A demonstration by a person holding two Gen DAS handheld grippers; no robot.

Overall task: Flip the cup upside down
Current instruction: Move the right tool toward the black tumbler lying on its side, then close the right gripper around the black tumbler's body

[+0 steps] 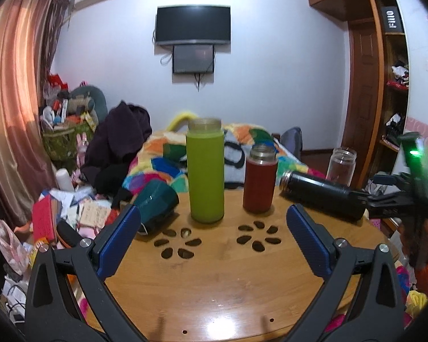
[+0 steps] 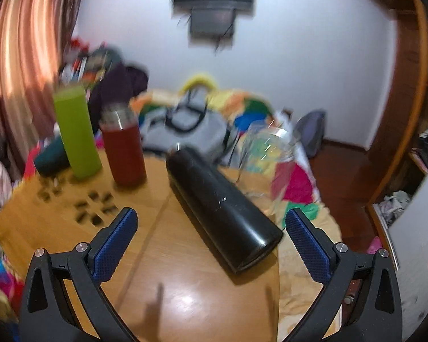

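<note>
Black cup (image 2: 222,208) lies on its side on the round wooden table (image 1: 214,290), near the table's right edge; mouth end points toward the red cup (image 1: 260,182), base end toward the right gripper (image 2: 211,238). Right gripper fingers wide apart w/ the cup's base sitting between them, nearer the right pad; pads not touching the cup. From the left wrist cam, cup's base looks to be right at that gripper, contact unclear. Left gripper (image 1: 214,233) also spread wide, nothing between its pads, hovering over the table's near-middle. Green bottle (image 1: 205,171) stands upright left of the red cup. Dark teal cup (image 1: 157,202) lies tipped over left of the green bottle. Clear glass jar (image 1: 342,168) upright behind the black cup, at the table's far right edge. Right wrist view is motion-blurred.
</note>
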